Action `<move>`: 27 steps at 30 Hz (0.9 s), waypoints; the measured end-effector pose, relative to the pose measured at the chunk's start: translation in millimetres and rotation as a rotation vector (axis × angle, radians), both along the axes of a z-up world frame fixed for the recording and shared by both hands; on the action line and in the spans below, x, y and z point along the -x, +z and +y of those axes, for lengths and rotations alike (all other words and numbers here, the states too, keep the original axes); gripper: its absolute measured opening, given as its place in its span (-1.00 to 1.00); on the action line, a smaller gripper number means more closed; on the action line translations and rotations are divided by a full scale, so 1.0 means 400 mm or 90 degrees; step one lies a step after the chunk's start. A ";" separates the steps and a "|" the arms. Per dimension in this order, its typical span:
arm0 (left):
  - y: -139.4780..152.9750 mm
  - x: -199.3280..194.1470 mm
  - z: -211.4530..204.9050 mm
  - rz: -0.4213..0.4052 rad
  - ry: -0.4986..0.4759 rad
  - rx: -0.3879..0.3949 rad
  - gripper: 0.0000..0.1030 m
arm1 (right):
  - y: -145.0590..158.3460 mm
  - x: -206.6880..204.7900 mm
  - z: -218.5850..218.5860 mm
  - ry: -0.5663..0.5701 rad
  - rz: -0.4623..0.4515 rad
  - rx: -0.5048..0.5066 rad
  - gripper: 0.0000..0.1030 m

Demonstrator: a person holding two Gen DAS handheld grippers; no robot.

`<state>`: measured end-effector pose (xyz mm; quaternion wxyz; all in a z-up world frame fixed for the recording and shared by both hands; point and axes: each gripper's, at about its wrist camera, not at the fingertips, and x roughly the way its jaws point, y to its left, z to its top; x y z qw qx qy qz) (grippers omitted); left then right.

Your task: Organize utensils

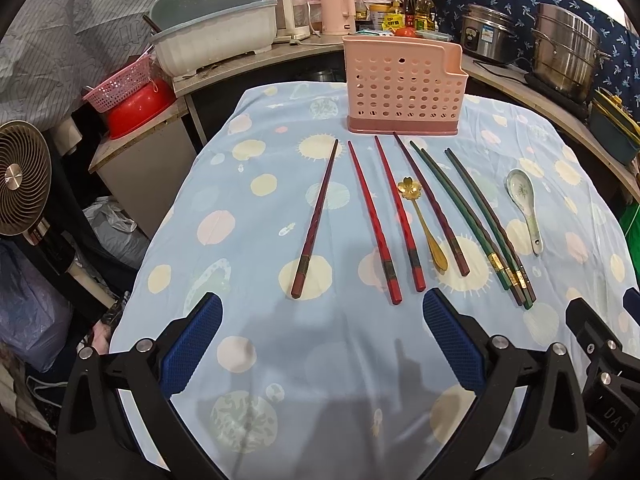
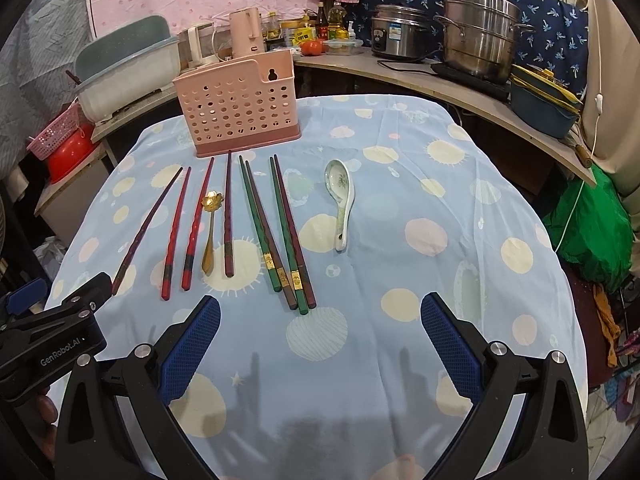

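Note:
A pink perforated utensil holder (image 1: 402, 88) (image 2: 238, 104) stands at the far end of the blue cloth-covered table (image 1: 248, 208). In front of it lie several red and dark red chopsticks (image 1: 372, 222) (image 2: 198, 220), several green and brown chopsticks (image 1: 476, 220) (image 2: 276, 228), a gold flower-handled spoon (image 1: 424, 224) (image 2: 210, 236) and a white ceramic spoon (image 1: 524, 204) (image 2: 340, 200). My left gripper (image 1: 322, 344) is open and empty, near the chopstick ends. My right gripper (image 2: 320, 344) is open and empty, near the green chopstick ends.
A counter behind holds a dish basin (image 1: 212, 36), kettles (image 1: 338, 8), bottles, a rice cooker (image 2: 396, 36) and a steel pot (image 2: 480, 32). A fan (image 1: 20, 176) stands left of the table. A green bag (image 2: 592, 224) lies on the right.

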<state>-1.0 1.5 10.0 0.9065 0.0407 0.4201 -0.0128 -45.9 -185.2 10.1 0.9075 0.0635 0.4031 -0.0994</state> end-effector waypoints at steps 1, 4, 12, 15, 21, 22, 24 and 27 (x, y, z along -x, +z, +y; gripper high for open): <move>0.000 0.001 0.001 0.000 0.001 0.000 0.86 | 0.000 0.000 0.000 0.000 0.001 -0.001 0.87; -0.002 0.004 0.003 0.000 0.004 0.000 0.86 | 0.000 0.001 0.000 0.001 0.002 -0.002 0.87; -0.002 0.004 0.008 0.002 0.006 0.000 0.86 | -0.006 0.006 -0.003 0.000 0.004 -0.011 0.87; -0.002 0.004 0.008 0.002 0.005 0.001 0.86 | -0.007 0.006 -0.003 0.000 0.004 -0.013 0.87; -0.004 0.005 0.011 0.003 0.006 0.000 0.86 | -0.010 0.007 -0.001 0.000 0.005 -0.014 0.87; -0.004 0.005 0.011 0.004 0.006 0.000 0.86 | -0.009 0.006 -0.001 0.000 0.006 -0.013 0.87; -0.004 0.005 0.011 0.003 0.006 0.000 0.86 | -0.009 0.007 -0.001 0.000 0.005 -0.013 0.87; -0.005 0.005 0.012 0.003 0.006 0.001 0.86 | -0.010 0.007 -0.001 0.000 0.006 -0.013 0.87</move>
